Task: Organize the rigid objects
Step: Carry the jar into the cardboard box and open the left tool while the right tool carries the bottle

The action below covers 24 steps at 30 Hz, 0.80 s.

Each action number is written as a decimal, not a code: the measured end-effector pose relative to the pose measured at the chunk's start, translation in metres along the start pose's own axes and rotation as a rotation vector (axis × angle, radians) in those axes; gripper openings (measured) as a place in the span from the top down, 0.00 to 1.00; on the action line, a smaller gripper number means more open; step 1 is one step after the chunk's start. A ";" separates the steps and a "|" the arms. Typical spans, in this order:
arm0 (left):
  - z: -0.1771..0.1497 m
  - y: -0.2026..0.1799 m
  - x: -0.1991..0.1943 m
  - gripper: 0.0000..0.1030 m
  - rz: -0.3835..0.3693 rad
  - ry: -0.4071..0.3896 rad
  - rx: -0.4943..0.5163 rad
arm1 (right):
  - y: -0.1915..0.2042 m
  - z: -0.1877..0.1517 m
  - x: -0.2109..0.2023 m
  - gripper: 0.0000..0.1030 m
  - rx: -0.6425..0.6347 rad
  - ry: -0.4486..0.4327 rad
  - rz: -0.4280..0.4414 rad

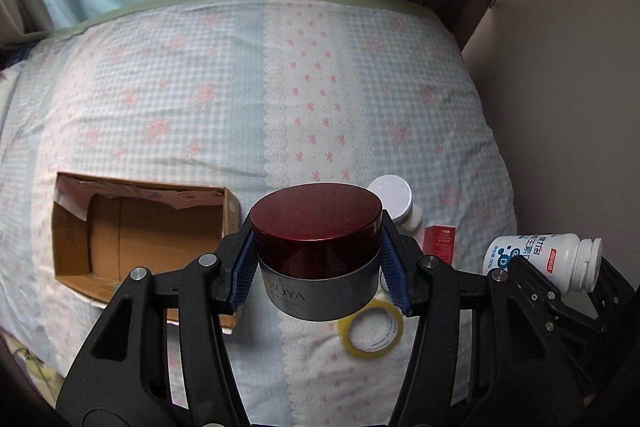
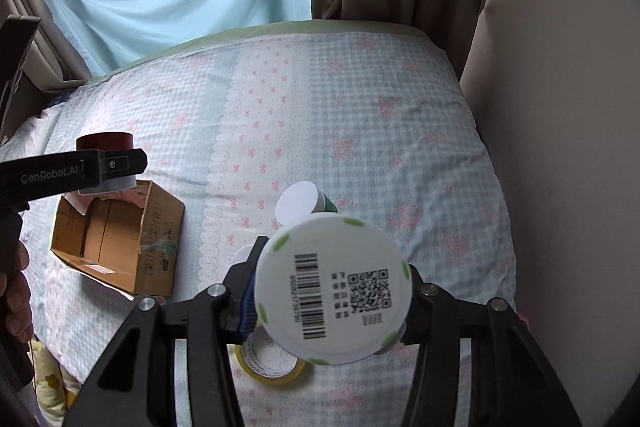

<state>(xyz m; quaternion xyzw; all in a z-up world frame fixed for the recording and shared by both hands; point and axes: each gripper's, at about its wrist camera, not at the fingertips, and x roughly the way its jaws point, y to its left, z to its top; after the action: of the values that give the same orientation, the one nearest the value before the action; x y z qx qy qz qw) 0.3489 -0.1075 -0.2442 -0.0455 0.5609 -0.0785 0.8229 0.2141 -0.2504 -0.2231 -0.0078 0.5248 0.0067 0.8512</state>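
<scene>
My left gripper (image 1: 318,267) is shut on a grey cream jar with a dark red lid (image 1: 318,227), held above the bed to the right of an open cardboard box (image 1: 140,231). In the right wrist view the jar (image 2: 105,163) hangs over the box (image 2: 120,239). My right gripper (image 2: 332,291) is shut on a white bottle; its barcoded base (image 2: 334,291) faces the camera. In the left wrist view this bottle (image 1: 548,259) shows at the right, held in the right gripper.
A yellow tape roll (image 1: 372,331) lies on the checked quilt (image 1: 200,107) below the jar, also in the right wrist view (image 2: 272,363). A white-lidded jar (image 1: 392,199) and a small red box (image 1: 440,247) lie behind. A wall (image 1: 560,107) borders the bed's right side.
</scene>
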 end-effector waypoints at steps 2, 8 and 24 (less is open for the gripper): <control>-0.006 0.013 -0.025 0.51 -0.006 -0.021 -0.004 | 0.013 0.004 -0.019 0.54 -0.030 -0.016 -0.004; -0.025 0.074 -0.077 0.51 0.003 -0.075 -0.009 | 0.064 0.012 -0.059 0.54 -0.045 -0.033 0.065; -0.061 0.278 -0.074 0.51 0.032 0.014 0.047 | 0.260 0.017 -0.036 0.55 0.063 0.060 0.110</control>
<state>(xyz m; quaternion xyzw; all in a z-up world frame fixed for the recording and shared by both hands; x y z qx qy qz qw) 0.2873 0.1804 -0.2436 -0.0166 0.5654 -0.0789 0.8209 0.2084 0.0096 -0.1852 0.0477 0.5498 0.0368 0.8331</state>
